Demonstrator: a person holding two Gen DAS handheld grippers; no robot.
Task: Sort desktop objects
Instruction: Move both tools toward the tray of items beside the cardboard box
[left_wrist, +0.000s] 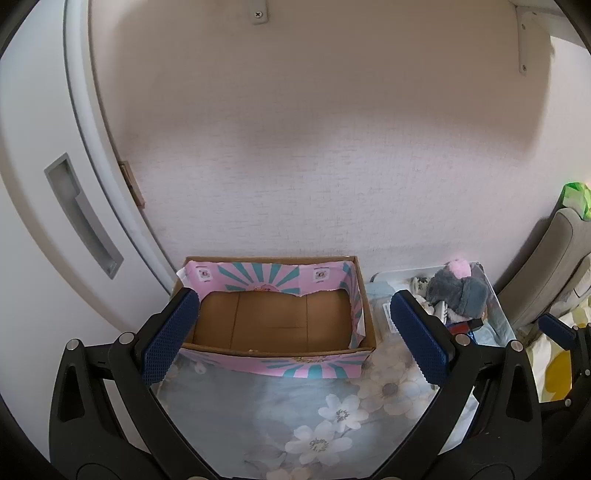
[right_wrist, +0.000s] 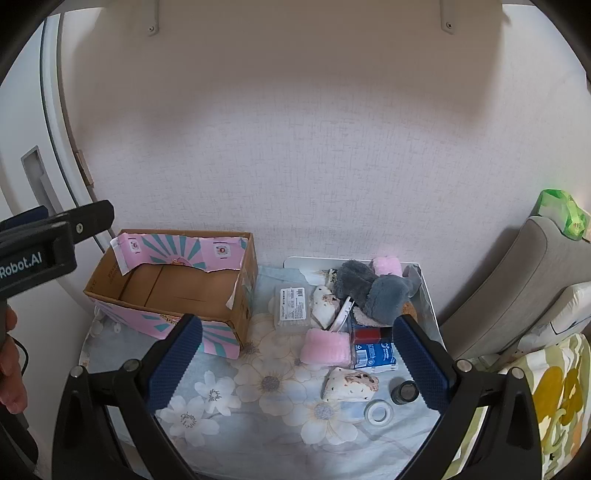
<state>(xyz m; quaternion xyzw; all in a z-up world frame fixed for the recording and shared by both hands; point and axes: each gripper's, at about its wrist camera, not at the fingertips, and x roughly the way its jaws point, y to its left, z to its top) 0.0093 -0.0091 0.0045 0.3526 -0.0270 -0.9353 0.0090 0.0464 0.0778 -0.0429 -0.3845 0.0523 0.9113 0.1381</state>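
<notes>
An empty cardboard box (left_wrist: 273, 325) with pink and teal paper stands at the back left of the table; it also shows in the right wrist view (right_wrist: 177, 284). To its right lies a pile: a grey plush toy (right_wrist: 373, 291), a pink fluffy roll (right_wrist: 327, 347), a clear plastic case (right_wrist: 291, 308), a blue and white carton (right_wrist: 373, 356), a spotted cloth pouch (right_wrist: 349, 384), a tape roll (right_wrist: 378, 411) and a small dark jar (right_wrist: 404, 392). My left gripper (left_wrist: 295, 339) is open and empty in front of the box. My right gripper (right_wrist: 299, 365) is open and empty above the pile.
A floral cloth (right_wrist: 258, 435) covers the table. A white wall stands behind it and a white door with a recessed handle (left_wrist: 83, 218) is at the left. A grey cushion (right_wrist: 517, 280) and a green bag (right_wrist: 561, 212) sit at the right.
</notes>
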